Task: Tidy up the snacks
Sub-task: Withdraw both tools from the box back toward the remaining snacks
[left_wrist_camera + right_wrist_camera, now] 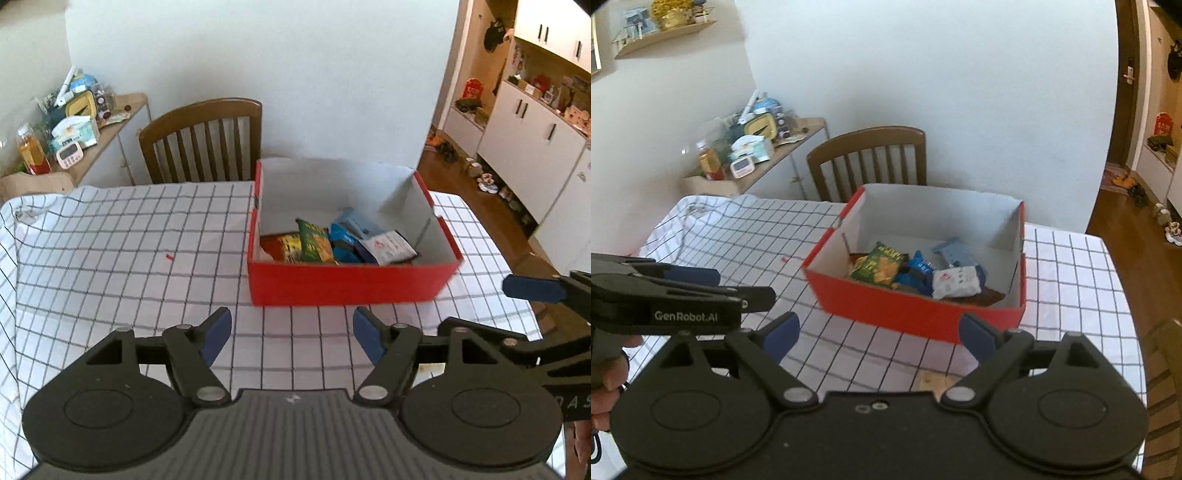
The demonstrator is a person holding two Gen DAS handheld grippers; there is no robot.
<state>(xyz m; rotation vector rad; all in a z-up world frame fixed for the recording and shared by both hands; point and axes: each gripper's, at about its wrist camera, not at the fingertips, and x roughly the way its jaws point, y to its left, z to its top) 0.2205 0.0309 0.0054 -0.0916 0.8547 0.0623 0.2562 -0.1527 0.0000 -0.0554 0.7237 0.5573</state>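
Checked tablecloth [110,240] covers the table; the red box [351,282] sits toward its far right edge, snack packets [314,245] heaped inside. Left gripper [291,338] and right gripper [879,334] both gape, holding nothing

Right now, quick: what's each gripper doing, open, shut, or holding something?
Left gripper: open, empty, short of the red box.
Right gripper: open, empty, also short of the box.
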